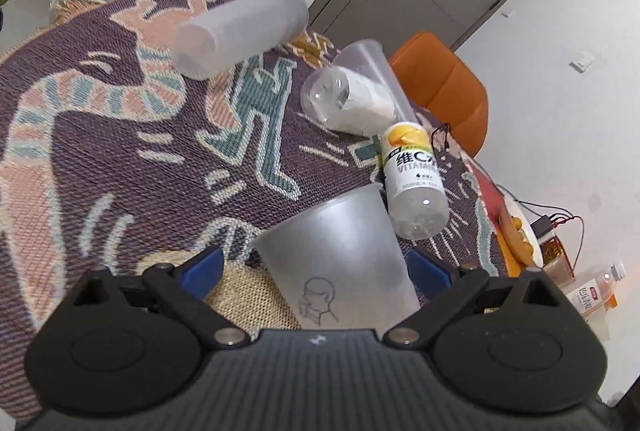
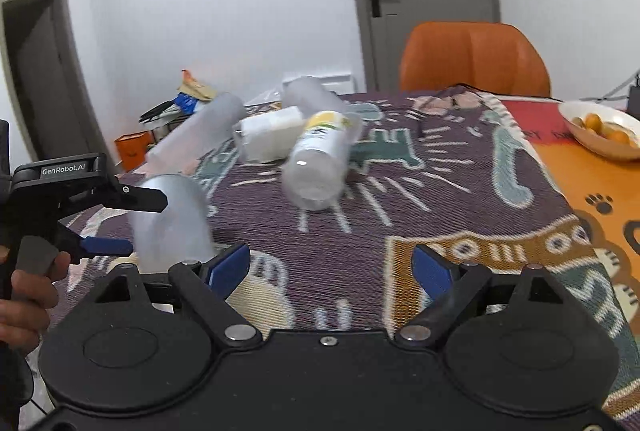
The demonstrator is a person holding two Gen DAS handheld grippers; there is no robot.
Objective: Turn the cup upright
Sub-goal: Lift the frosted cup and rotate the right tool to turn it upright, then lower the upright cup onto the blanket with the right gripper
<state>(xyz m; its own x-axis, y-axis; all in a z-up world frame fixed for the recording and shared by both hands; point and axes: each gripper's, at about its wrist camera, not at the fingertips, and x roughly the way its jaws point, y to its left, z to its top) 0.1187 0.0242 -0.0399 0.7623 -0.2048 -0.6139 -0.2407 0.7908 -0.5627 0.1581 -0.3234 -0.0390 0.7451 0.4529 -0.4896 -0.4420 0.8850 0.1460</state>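
Cup: the frosted cup [image 1: 340, 255] with a line drawing of a face sits between the left gripper's [image 1: 316, 263] blue pads, near the front edge of the bench [image 1: 80, 151].
Cup pose: in the right wrist view the cup [image 2: 172, 219] looks rounded end up, mouth down or tilted; motion blur keeps me from saying which for certain.
Left jaws: spread wide on either side of the cup; a gap shows at each pad, so released, not grasping.
Right jaws: the right gripper [image 2: 330, 271] is released too, with nothing between its pads, hovering over the woven cloth [image 2: 360, 231].
Neighbours: a lying drink bottle [image 1: 414, 183] sits just beside the cup on its right; further back lie a long frosted tube [image 1: 240, 31] and a clear cup [image 1: 360, 83] with something white inside.
Step in hand: judged from this, closing on the cup before turning it.
Doing it well: centre the cup between the pads so both meet the wall together; a one-sided touch would push it toward the bottle.
Grip height: take it around mid-wall, away from the thin rim, which likely flexes.
Force: squeeze gently, since thin plastic may buckle or pop out.
Turning: lift clear of the cloth first, then roll the wrist until the mouth faces up.
Risk: the slick tapered wall could slip during the roll.
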